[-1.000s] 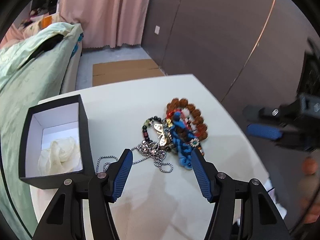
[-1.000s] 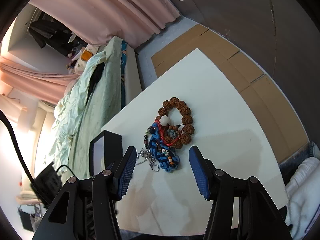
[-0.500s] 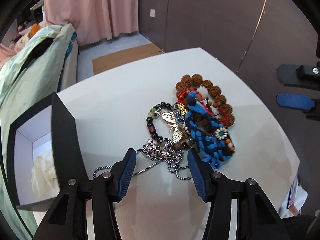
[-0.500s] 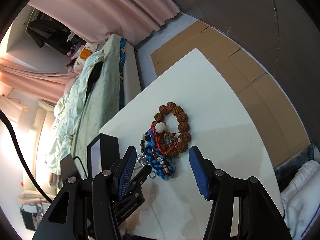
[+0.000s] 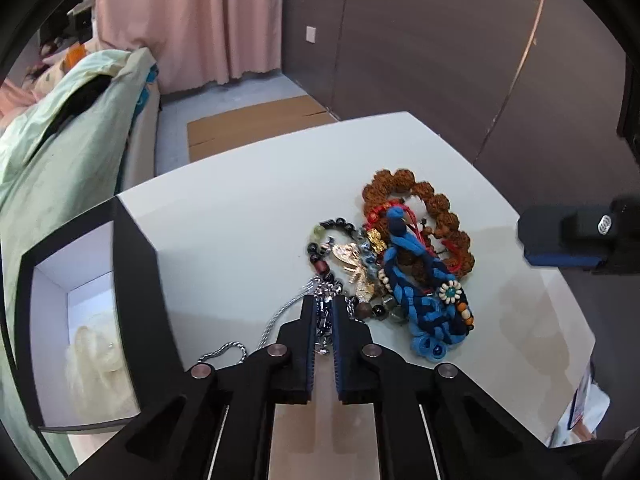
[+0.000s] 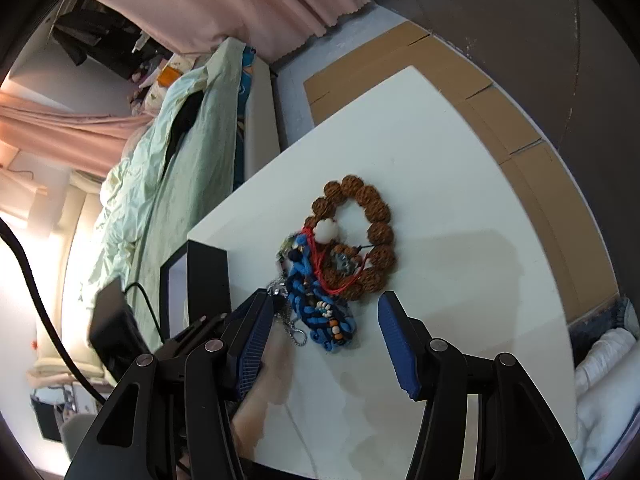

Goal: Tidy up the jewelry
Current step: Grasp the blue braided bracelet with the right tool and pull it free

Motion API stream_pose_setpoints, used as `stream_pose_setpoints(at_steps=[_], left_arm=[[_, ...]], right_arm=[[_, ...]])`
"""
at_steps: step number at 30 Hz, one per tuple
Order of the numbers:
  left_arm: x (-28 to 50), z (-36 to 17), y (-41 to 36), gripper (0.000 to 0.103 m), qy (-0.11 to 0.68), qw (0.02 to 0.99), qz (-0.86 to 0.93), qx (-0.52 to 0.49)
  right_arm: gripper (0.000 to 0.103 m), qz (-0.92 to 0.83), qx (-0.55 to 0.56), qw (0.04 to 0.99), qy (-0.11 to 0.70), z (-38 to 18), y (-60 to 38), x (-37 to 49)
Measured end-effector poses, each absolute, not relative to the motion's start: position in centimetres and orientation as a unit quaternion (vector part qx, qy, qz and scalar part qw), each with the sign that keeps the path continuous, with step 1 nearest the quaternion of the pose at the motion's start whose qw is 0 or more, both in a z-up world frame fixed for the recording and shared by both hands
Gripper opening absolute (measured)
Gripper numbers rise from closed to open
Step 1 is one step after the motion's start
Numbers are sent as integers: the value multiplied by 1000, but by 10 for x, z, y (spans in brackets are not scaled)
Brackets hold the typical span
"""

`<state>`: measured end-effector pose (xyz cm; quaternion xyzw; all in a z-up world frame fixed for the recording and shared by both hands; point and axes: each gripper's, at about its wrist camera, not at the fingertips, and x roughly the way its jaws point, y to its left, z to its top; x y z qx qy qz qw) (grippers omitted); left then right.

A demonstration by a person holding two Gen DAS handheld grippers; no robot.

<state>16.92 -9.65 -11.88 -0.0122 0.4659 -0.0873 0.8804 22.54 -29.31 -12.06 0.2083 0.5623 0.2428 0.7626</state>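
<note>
A heap of jewelry lies on the white table (image 5: 240,216): a brown seed-bead bracelet (image 5: 436,208), a blue braided cord bracelet (image 5: 424,304), a dark bead bracelet with gold charms (image 5: 352,260) and a silver chain necklace (image 5: 280,312). My left gripper (image 5: 325,312) is shut on the silver chain at the near edge of the heap. My right gripper (image 6: 324,320) is open and hovers above the heap; the brown bracelet (image 6: 372,236) and blue cord (image 6: 316,304) show between its fingers. An open black box (image 5: 84,320) with a white lining and a cream flower stands left of the heap.
A bed with a pale green cover (image 5: 60,136) runs along the table's left side. Flattened cardboard (image 5: 256,124) lies on the floor beyond the table. Dark wall panels (image 5: 440,40) stand behind. The black box also shows in the right wrist view (image 6: 204,280).
My left gripper has moved forward to the heap and closed on the silver chain. My right gripper has stayed open above the heap, drifting slightly closer.
</note>
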Motion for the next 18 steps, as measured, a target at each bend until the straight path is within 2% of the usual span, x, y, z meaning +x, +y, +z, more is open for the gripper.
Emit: stream_pose_setpoints(at_steps=[1, 18], left_arm=[[169, -118, -94, 2, 467, 880, -89, -20], [143, -64, -63, 0, 407, 903, -97, -93]], right_arm=[[56, 242, 208, 762, 564, -122, -292, 226], [55, 211, 153, 758, 598, -151, -256, 230]])
